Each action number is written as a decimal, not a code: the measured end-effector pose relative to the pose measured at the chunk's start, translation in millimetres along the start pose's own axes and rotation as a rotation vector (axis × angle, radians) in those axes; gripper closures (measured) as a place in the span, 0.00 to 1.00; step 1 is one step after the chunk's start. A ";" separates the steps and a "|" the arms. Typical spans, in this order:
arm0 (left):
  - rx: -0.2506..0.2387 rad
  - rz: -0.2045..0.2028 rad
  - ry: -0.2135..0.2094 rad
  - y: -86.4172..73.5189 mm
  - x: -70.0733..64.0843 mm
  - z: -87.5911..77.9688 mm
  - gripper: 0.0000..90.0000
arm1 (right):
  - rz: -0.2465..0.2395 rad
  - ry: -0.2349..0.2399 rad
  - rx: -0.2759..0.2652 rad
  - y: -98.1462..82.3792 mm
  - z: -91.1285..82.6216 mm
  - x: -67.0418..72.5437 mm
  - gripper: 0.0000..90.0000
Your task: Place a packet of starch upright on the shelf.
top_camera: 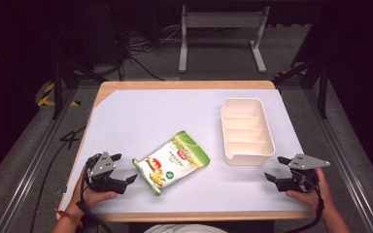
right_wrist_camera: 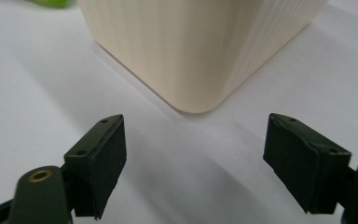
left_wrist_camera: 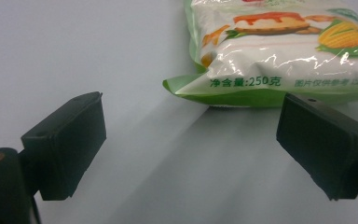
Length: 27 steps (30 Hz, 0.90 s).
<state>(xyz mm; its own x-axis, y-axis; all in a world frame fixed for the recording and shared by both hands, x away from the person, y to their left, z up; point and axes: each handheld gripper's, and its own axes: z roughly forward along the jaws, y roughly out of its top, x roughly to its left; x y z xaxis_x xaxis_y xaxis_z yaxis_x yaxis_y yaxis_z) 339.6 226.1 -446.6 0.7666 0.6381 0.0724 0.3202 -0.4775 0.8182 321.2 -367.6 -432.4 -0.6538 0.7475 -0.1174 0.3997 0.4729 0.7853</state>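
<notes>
A green and white food pouch [top_camera: 171,161] with a corn picture lies flat near the table's front middle. My left gripper [top_camera: 124,168] is open just left of it, jaws aimed at its near end. Seen from the left gripper view, the pouch [left_wrist_camera: 279,51] lies just beyond the open gripper [left_wrist_camera: 191,140], untouched. A cream divided bin [top_camera: 246,130] stands to the right. My right gripper [top_camera: 278,168] is open close to the bin's near right corner. From the right gripper view, that bin corner [right_wrist_camera: 191,51] rises a short way ahead of the open gripper [right_wrist_camera: 193,163].
A white sheet [top_camera: 150,116] covers the wooden table [top_camera: 184,84]. Beyond the table's far edge stand a white metal frame [top_camera: 221,34] and cables on the floor. Metal rails run along both sides.
</notes>
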 end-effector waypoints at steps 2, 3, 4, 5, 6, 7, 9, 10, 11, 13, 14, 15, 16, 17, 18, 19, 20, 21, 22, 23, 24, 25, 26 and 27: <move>0.008 -0.005 0.012 -1.2 -0.1 -1.7 0.12 | -0.003 0.005 -0.002 0.8 -1.9 1.6 0.25; 0.010 -0.007 0.026 -1.7 -0.2 -4.4 0.12 | -0.008 0.008 -0.002 1.7 -2.8 2.7 0.25; 0.010 -0.007 0.026 -1.7 -0.2 -4.4 0.12 | -0.008 0.008 -0.002 1.7 -2.8 2.7 0.25; 0.001 -0.012 0.030 -2.4 -0.6 -5.9 0.12 | -0.014 0.009 -0.004 3.3 -3.7 4.3 0.25; 0.004 -0.009 0.033 -3.1 -0.9 -6.7 0.12 | -0.019 0.019 -0.008 5.5 -4.8 6.3 0.26; 0.013 -0.011 0.030 -4.3 -1.0 -7.2 0.12 | -0.024 0.030 -0.010 7.5 -5.7 8.1 0.27; 0.012 -0.015 0.029 -5.4 0.2 -8.0 0.12 | -0.046 0.045 -0.008 11.9 -7.3 13.2 0.28; 0.009 -0.018 0.031 -5.5 0.1 -8.1 0.12 | -0.051 0.055 -0.007 12.9 -7.8 14.9 0.28; 0.009 -0.019 0.028 -5.5 0.1 -8.1 0.12 | -0.055 0.067 -0.004 14.2 -8.5 16.7 0.28; 0.016 -0.018 0.028 -5.0 -0.6 -7.3 0.12 | -0.060 0.079 -0.006 17.8 -9.9 20.3 0.28; 0.015 -0.014 0.028 -4.4 -1.0 -6.9 0.12 | -0.064 0.086 -0.008 19.4 -10.4 21.7 0.28; 0.013 -0.006 0.026 -3.8 -0.9 -6.5 0.12 | -0.066 0.098 -0.011 21.6 -11.0 24.0 0.28; 0.013 -0.011 0.022 -3.6 -1.4 -6.1 0.12 | -0.076 0.101 -0.011 25.9 -11.5 28.9 0.27; 0.021 -0.008 0.017 -3.2 -2.1 -5.0 0.12 | -0.080 0.105 -0.010 29.6 -11.9 33.1 0.26; 0.021 -0.008 0.017 -3.2 -2.1 -5.0 0.12 | -0.080 0.105 -0.010 29.6 -11.9 33.1 0.26; 0.021 -0.009 0.011 -3.4 -2.2 -4.7 0.12 | -0.097 0.117 -0.017 36.9 -13.0 41.3 0.26; 0.021 -0.010 0.010 -3.5 -2.3 -4.7 0.12 | -0.104 0.121 -0.015 40.1 -13.1 44.9 0.26; 0.021 -0.010 0.010 -3.5 -2.3 -4.7 0.12 | -0.104 0.121 -0.015 40.1 -13.1 44.9 0.26; 0.020 -0.012 0.008 -3.5 -2.3 -4.8 0.12 | -0.113 0.130 -0.015 44.8 -13.1 50.0 0.27; 0.018 -0.011 0.007 -3.5 -2.4 -4.9 0.12 | -0.121 0.149 -0.017 51.4 -12.6 57.1 0.27; 0.019 -0.012 0.004 -3.5 -2.5 -4.8 0.12 | -0.131 0.165 -0.023 57.3 -11.7 63.3 0.26; 0.019 -0.015 0.004 -3.4 -2.7 -4.6 0.12 | -0.145 0.181 -0.024 63.9 -10.2 69.9 0.26; 0.018 -0.015 0.002 -3.2 -3.0 -4.5 0.12 | -0.167 0.184 -0.017 73.0 -6.8 78.8 0.25; 0.017 -0.015 -0.003 -3.1 -3.5 -4.4 0.12 | -0.189 0.187 -0.017 82.8 -2.8 86.7 0.25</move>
<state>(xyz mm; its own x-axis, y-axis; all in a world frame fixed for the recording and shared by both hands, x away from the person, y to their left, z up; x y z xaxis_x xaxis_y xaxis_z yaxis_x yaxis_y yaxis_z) 333.5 228.1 -446.9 0.7632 0.6436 0.0584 0.3412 -0.4781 0.8093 295.8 -264.9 -375.9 -0.8239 0.5466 -0.1497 0.2495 0.5871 0.7701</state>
